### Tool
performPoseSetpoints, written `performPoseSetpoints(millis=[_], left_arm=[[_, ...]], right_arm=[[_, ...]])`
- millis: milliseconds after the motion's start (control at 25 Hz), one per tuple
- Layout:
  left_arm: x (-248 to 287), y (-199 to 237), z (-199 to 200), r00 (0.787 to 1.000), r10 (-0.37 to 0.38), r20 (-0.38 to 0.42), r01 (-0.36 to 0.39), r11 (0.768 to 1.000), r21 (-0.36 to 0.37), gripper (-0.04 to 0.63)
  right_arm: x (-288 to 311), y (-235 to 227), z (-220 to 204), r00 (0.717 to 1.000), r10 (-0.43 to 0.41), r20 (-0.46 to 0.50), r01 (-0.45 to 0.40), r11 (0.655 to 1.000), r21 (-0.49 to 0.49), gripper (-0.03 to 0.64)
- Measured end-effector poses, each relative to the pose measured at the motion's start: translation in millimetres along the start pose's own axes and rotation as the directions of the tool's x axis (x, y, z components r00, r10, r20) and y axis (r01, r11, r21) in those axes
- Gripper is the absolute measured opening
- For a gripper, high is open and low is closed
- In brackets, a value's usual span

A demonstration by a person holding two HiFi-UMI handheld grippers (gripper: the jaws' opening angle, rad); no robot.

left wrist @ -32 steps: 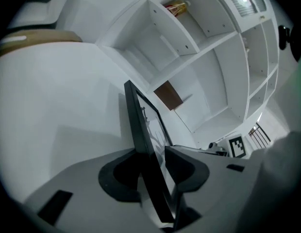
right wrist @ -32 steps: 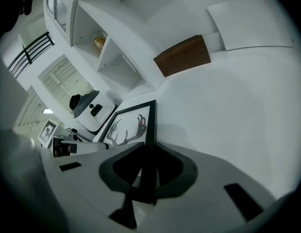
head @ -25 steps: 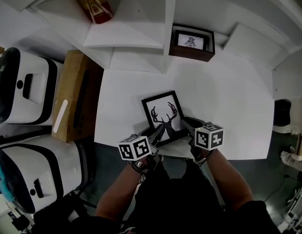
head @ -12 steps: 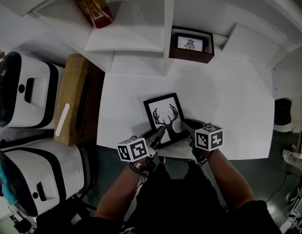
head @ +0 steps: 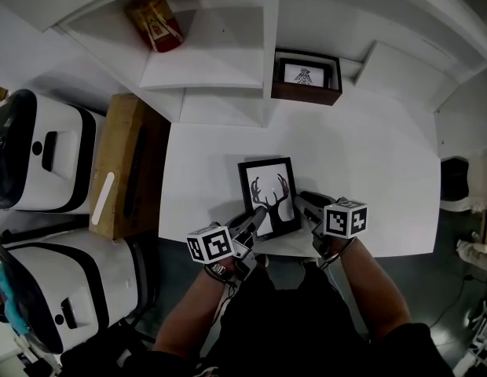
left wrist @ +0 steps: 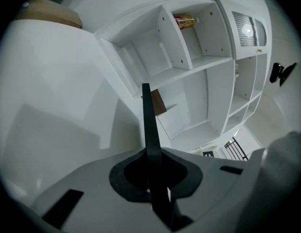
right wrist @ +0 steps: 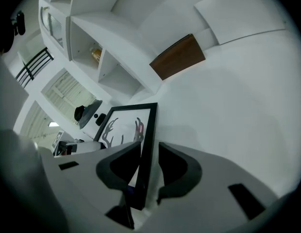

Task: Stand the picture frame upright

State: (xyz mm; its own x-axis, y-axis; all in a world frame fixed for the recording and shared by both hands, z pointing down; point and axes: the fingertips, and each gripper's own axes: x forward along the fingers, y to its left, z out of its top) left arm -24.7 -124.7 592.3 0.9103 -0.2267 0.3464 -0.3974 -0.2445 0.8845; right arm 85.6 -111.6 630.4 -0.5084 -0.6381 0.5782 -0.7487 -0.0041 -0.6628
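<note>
The black picture frame point(head: 269, 197) with a deer-antler print is tipped up off the white table point(head: 369, 171), its lower edge near the table's front edge. My left gripper point(head: 248, 225) grips its lower left corner. In the left gripper view the frame point(left wrist: 149, 125) shows edge-on, and my left gripper point(left wrist: 151, 160), whose jaws have just been closing, is shut on it. My right gripper point(head: 308, 210) is at the lower right corner. In the right gripper view the frame's side point(right wrist: 146, 144) runs between my right gripper's point(right wrist: 149, 155) jaws, which have just been opening and stand apart from it.
A second small picture in a brown case point(head: 308, 75) stands at the back of the table below the white shelving point(head: 220, 53). A reddish packet point(head: 153, 20) lies on a shelf. A cardboard box point(head: 126, 163) and white machines point(head: 39, 148) sit left of the table.
The frame has swung clockwise to sit squarer and has tipped up. The left gripper has shut on its lower left corner. The right gripper's jaws have widened around its right side.
</note>
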Motion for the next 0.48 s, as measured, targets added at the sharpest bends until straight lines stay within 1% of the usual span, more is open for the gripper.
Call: performPoseSetpoints(millis=[120,240,320,400,480], left_arm=[[-4,-2,0,1.0,-0.01,-0.001,0.01,1.0,0.011,0.029],[-8,-9,3,0.999,-0.052,0.011,0.052,0.999,0.012,0.029],[-11,-16,6,0.996,-0.088,0.021,0.087,0.996,0.012,0.029],[-14,-22,8,0.992,-0.121,0.026,0.121,0.992,0.022,0.029],[-17,-29,10,0.988,-0.153,0.025,0.152,0.988,0.037,0.029]], right_arm=[[-2,-1,1,1.0,0.021,0.004,-0.021,0.999,0.036,0.13],[-4,5,2,0.998,0.056,0.017,-0.057,0.996,0.065,0.133],[-4,13,6,0.994,0.101,0.036,-0.104,0.99,0.097,0.136],[-4,24,10,0.985,0.162,0.054,-0.168,0.976,0.14,0.14],[-5,32,14,0.976,0.206,0.067,-0.214,0.963,0.162,0.144]])
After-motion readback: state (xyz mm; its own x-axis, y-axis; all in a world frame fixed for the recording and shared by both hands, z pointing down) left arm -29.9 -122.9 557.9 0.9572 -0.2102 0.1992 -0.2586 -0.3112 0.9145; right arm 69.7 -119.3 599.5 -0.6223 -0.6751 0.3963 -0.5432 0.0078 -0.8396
